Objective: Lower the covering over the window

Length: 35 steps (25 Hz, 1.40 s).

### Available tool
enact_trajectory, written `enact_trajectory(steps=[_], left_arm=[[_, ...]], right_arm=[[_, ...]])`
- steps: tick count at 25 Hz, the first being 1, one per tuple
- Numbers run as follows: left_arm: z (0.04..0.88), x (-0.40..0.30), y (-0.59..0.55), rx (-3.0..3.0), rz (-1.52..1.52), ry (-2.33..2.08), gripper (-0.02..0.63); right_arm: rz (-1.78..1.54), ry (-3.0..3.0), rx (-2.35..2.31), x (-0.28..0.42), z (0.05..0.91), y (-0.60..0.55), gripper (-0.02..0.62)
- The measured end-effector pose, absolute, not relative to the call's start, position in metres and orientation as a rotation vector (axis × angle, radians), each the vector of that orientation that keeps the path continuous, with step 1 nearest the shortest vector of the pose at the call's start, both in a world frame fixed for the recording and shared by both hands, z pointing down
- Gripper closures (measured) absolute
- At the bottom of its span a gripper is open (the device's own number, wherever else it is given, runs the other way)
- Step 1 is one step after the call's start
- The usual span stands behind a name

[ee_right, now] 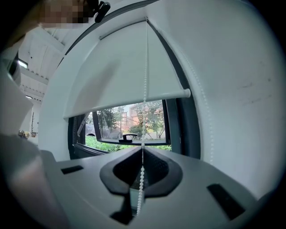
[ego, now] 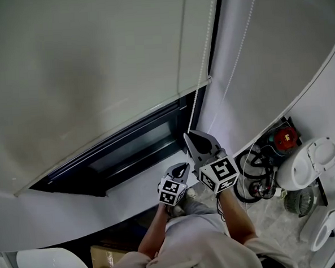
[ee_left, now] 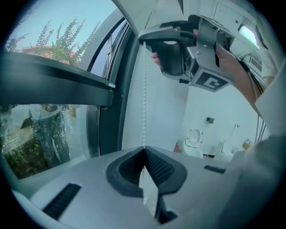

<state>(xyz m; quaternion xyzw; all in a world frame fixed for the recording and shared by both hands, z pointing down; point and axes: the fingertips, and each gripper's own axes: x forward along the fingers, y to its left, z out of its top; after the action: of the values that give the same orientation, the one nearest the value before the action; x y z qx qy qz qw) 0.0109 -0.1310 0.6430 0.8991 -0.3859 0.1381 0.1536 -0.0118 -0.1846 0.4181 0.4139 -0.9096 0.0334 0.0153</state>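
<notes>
Overhead, the pale roller blind [ego: 95,61] covers most of the window [ego: 134,147]. Its bottom rail [ego: 116,133] runs slantwise across the head view, with a dark strip of glass and frame uncovered below it. Just right of the blind's edge the bead chain [ego: 200,72] hangs down along the dark frame, and a second strand hangs further right against the white wall.

The left gripper [ego: 183,169] sits lower and nearer the person, jaws pressed together on the bead chain, which runs straight down into their tips in the left gripper view. The right gripper [ego: 189,139] is just above and a little to the right of it, on the same strand. Its jaws are also closed, and the beads pass between the pads in its own view.

At the far right, on the floor, lie a tangle of black cables [ego: 254,170], a red object [ego: 285,136] and a white toilet seat [ego: 305,162].
</notes>
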Motion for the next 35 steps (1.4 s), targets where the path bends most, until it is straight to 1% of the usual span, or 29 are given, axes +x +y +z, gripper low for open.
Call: enact_trajectory(steps=[14,22,23,25,27,35], left_arm=[[0.689,0.006,-0.126,2.526,0.441,-1.092,0.592],[0.686,-0.001,-0.123,2.531,0.419,-1.116,0.589],[0.682,-0.002,-0.121,2.531,0.413,-1.112,0.577],[0.673,-0.002,-0.119,2.534,0.398,-1.100,0.525],[0.659,-0.002,-0.117,2.546,0.382,-1.101,0.498],[0.553,-0.021,-0.123,2.672,0.241,-1.213,0.491]], right_arm=[[0.215,-2.783,1.227,-0.017,0.465,-0.177,0.597],[0.212,-2.791,1.204,-0.018,0.465,-0.172,0.597],[0.210,-2.792,1.201,-0.018,0.465,-0.172,0.597],[0.207,-2.795,1.196,-0.017,0.464,-0.171,0.597],[0.206,-2.800,1.192,-0.015,0.463,-0.171,0.597],[0.210,-2.816,1.179,-0.012,0.463,-0.171,0.597]])
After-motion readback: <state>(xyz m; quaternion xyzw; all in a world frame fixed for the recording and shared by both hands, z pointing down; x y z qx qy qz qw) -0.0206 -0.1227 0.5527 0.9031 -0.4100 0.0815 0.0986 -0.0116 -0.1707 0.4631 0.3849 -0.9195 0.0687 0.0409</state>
